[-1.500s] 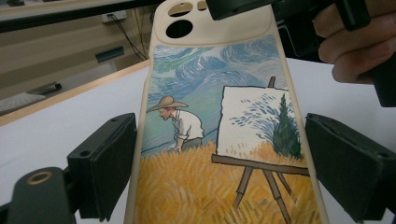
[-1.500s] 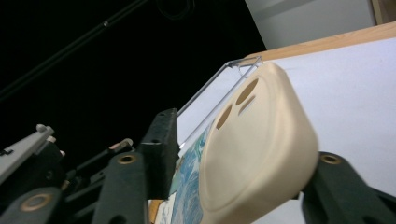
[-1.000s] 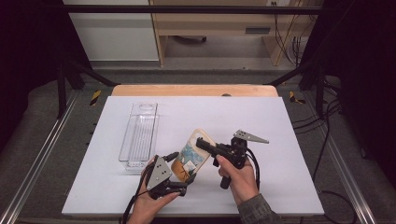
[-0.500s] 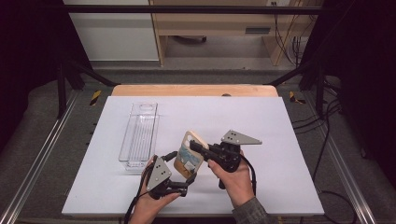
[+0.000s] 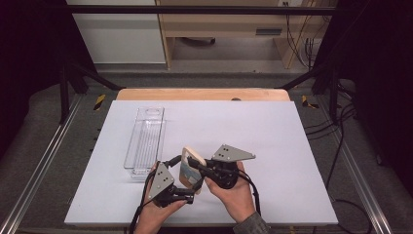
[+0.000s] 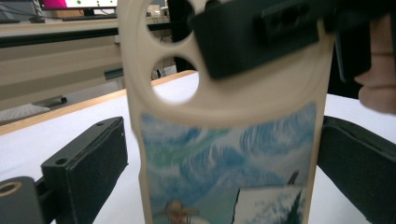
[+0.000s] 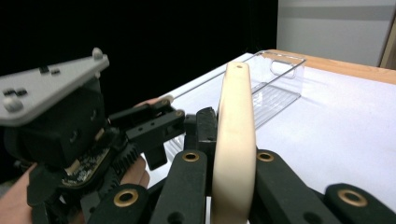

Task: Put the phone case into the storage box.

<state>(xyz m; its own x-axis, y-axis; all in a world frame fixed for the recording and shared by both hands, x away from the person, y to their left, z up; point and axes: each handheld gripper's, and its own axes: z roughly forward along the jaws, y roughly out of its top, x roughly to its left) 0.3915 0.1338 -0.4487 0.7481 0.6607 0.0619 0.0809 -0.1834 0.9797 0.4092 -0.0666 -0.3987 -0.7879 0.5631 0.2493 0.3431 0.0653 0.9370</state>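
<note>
**A:** While it is up off the table point(image 5: 272, 126), enter item one.

**B:** Item one: flat cream plaque point(image 5: 186, 168), painted picture on the face, round head pierced with holes. It stands upright on its edge near the front of the table, between the two hands, to the right of the near end of the clear tray point(image 5: 146, 139).

**A:** Who has it?

**B:** Right gripper point(image 5: 193, 162): fingers point(image 7: 206, 130) together, clamped flat across the round head. Left gripper point(image 5: 189, 194): fingers point(image 6: 88, 158) apart, one on each side of the plaque's long edges lower down. A sliver of table shows between one of them and the plaque, so no squeeze there.

**A:** Handling notes?

**B:** Judged thin, stiff and light; it looks to keep its shape under a single pinch. The face seems smooth and may slip or swing about one grip point. The ring around the holes is probably the weakest part.

**A:** Where to take hold?

**B:** Across the faces on solid material below the holes, or on the two long edges.
</note>
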